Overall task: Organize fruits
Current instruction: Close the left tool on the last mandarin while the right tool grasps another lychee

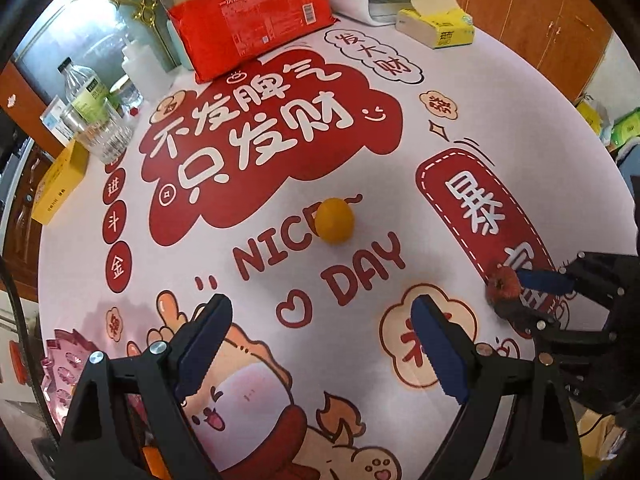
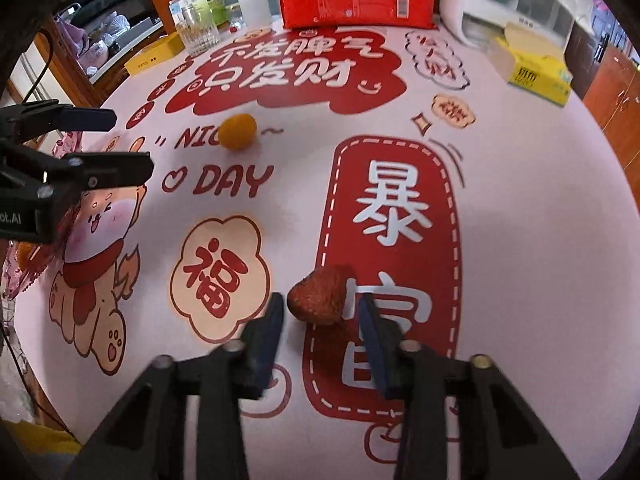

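A small orange (image 1: 334,220) lies on the printed tablecloth near the word NICE; it also shows in the right wrist view (image 2: 237,131). A dark red, rough-skinned fruit (image 2: 318,294) lies on the red banner print. My right gripper (image 2: 322,312) is open, its fingers on either side of the red fruit, not closed on it. In the left wrist view the red fruit (image 1: 503,283) sits between the right gripper's fingers (image 1: 544,280). My left gripper (image 1: 320,316) is open and empty, well short of the orange. A pink tray (image 1: 66,368) lies at the table's left edge.
A red pack of paper cups (image 1: 248,16) stands at the back. A glass and bottles (image 1: 96,116) and a yellow box (image 1: 60,184) are at the back left. A tissue box (image 1: 436,24) and a white appliance (image 2: 512,4) are at the back right.
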